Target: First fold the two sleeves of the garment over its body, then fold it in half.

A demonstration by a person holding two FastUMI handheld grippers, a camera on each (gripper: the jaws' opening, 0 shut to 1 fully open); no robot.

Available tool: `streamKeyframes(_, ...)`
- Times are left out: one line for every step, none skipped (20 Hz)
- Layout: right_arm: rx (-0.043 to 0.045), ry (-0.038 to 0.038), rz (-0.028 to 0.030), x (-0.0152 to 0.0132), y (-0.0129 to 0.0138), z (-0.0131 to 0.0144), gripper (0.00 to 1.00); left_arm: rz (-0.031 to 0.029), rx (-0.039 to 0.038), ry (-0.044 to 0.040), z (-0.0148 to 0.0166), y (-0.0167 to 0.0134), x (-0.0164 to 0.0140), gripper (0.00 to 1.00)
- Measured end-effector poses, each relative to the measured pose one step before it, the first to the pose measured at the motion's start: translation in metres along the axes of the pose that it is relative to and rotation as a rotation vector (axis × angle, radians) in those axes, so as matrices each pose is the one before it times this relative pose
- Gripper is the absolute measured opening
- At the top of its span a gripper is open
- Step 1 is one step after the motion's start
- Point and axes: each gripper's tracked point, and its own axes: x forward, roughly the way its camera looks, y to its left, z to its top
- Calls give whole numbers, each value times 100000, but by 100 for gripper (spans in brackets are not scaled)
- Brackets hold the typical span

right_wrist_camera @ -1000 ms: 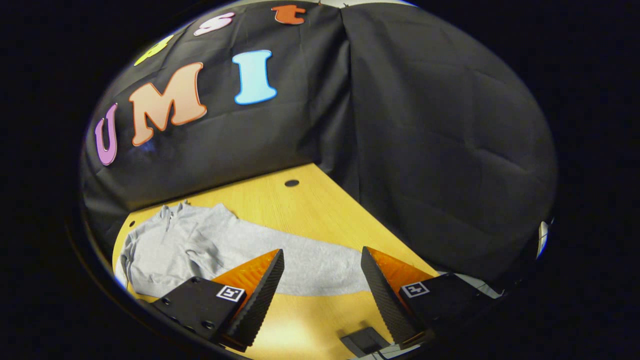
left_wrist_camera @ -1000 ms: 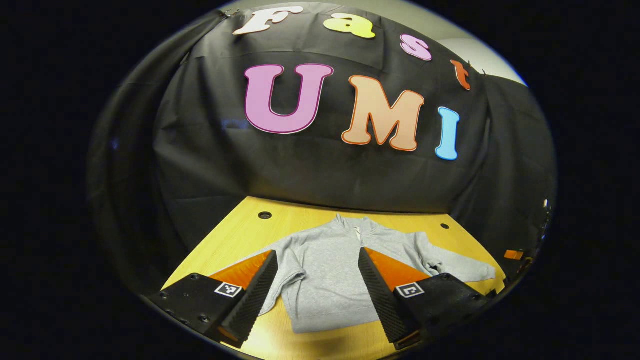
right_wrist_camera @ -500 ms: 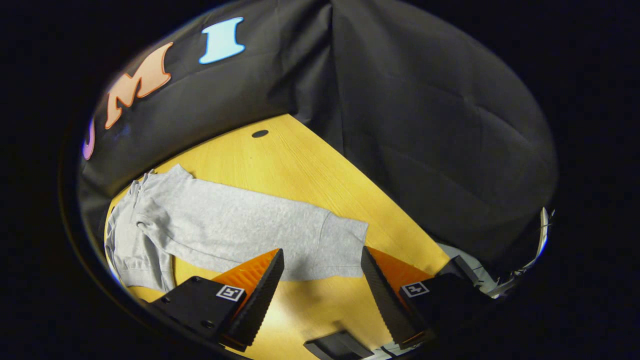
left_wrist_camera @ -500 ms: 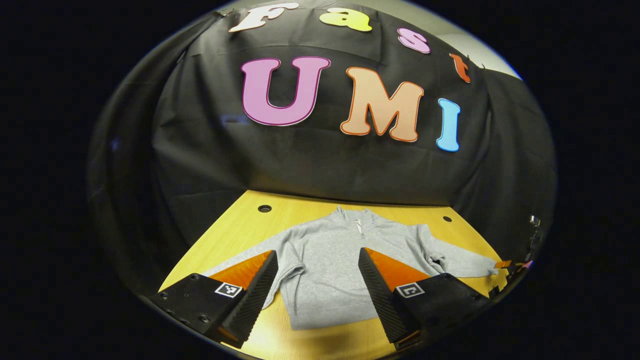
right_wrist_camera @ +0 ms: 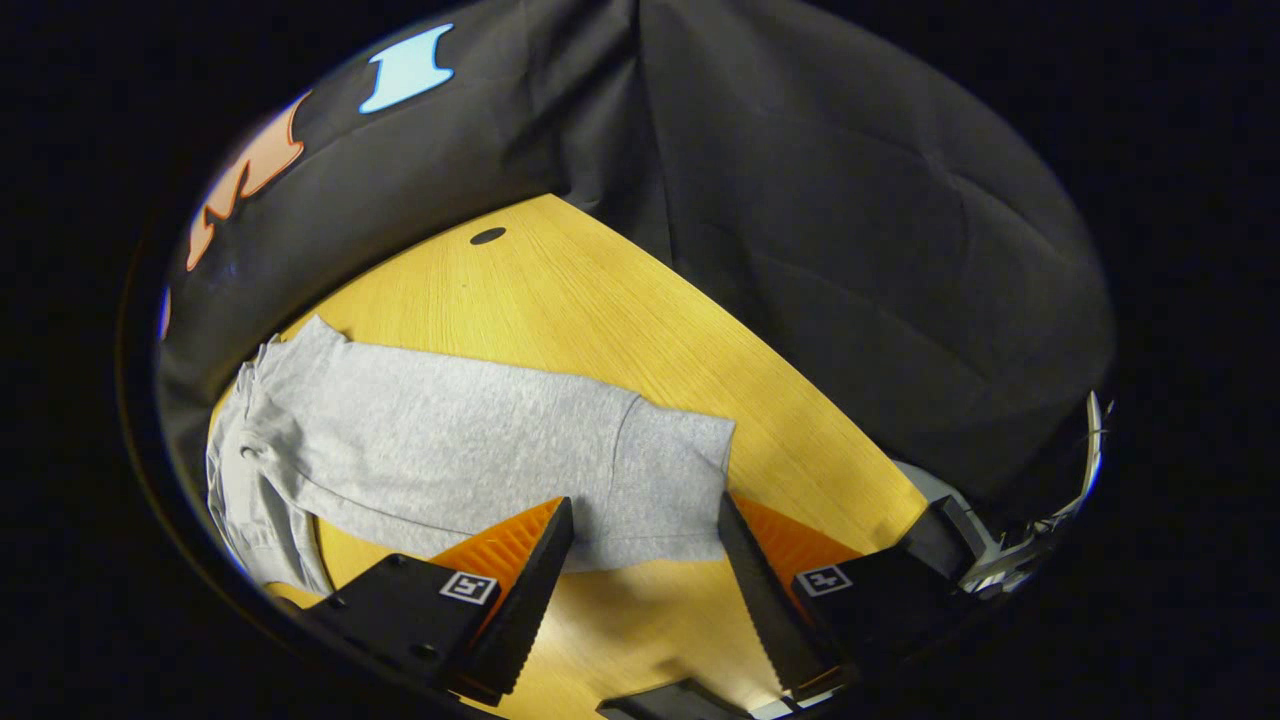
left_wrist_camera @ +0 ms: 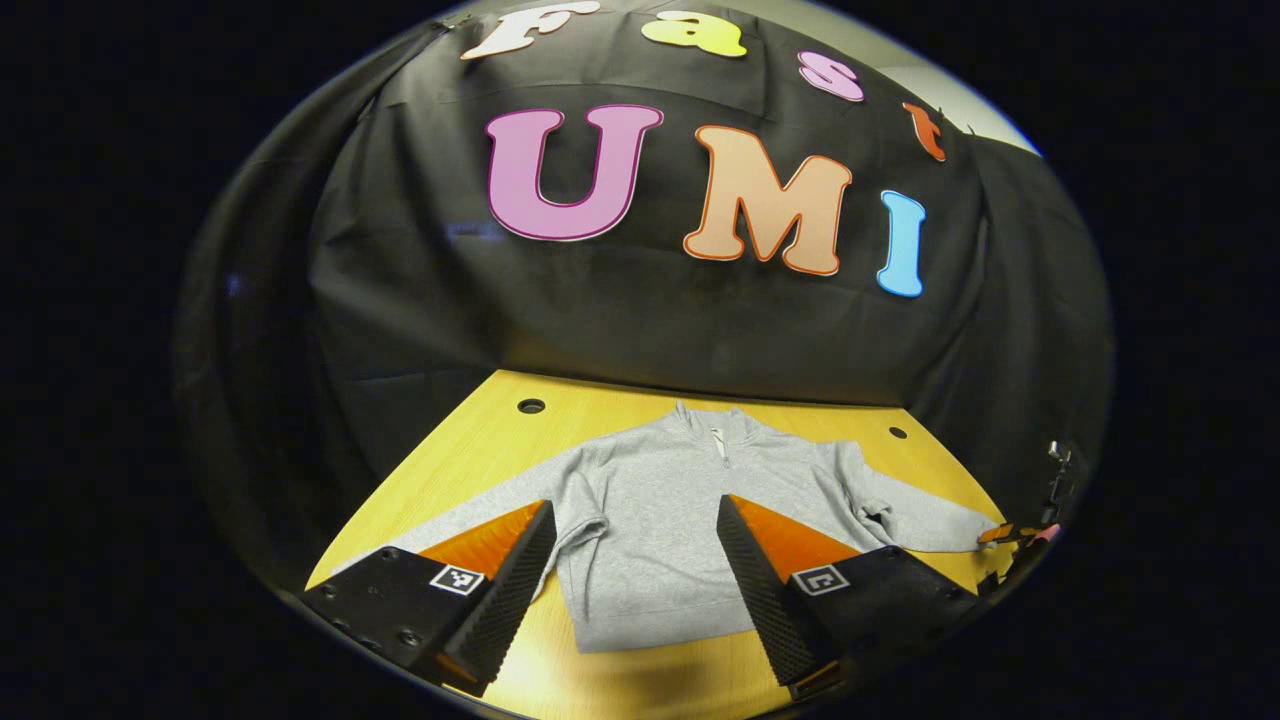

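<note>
Plainly, layout: grey sweater (left_wrist_camera: 660, 520) lies flat on the counter (left_wrist_camera: 470, 455), collar away, both sleeves spread out, so neither fold is done.
Left hand-held gripper (left_wrist_camera: 636, 570): released, jaws apart above the hem, holding nothing, seemingly waiting.
Right hand-held gripper (right_wrist_camera: 645, 575): released, jaws straddling the right sleeve's cuff (right_wrist_camera: 670, 480), likely lining up a grab.

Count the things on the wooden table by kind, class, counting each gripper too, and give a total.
Grey garment: 1
Round holes in the table: 2
Grippers: 2, the left gripper and the right gripper, jaws open
Total: 5
</note>
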Motion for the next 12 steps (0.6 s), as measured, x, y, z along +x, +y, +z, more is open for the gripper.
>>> streamKeyframes(418, 409, 801, 73, 152, -25, 80, -407, -1470, -71, -43, -202, 3, 95)
streamKeyframes(732, 267, 893, -48, 296, 67, 76, -312, -1548, 256, -123, -55, -7, 95)
streamKeyframes(518, 573, 570, 10, 365, -28, 65, 84, -1094, 382, -225, -6, -38, 95)
streamKeyframes(-124, 116, 117, -62, 172, -8, 55, 286, -719, 391, -114, 13, 39, 95)
streamKeyframes(471, 467, 736, 190, 295, -139, 45, 269, -516, 146, -35, 125, -7, 95)
streamKeyframes(1141, 51, -523, -242, 374, 192, 31, 288, -261, -73, 82, 139, -56, 94)
streamKeyframes(862, 417, -597, -31, 92, -2, 18, 241, 116, 61, -126, 53, -82, 95)
streamKeyframes(9, 353, -234, -166, 2, -102, 19, 87, 435, -170, 151, 124, -151, 95)
streamKeyframes(303, -228, -685, -75, 34, 26, 13, 16, 571, -198, 110, 82, -36, 95)
streamKeyframes(899, 21, -572, -134, 132, 124, 12, -54, 485, -17, 73, 189, -113, 95)
streamKeyframes(1221, -536, 277, -399, 333, 282, 12, -45, 284, -153, -30, 18, 68, 95)
streamKeyframes(1318, -724, 533, -329, 325, 236, 12, -256, -170, 102, 37, 77, 48, 95)
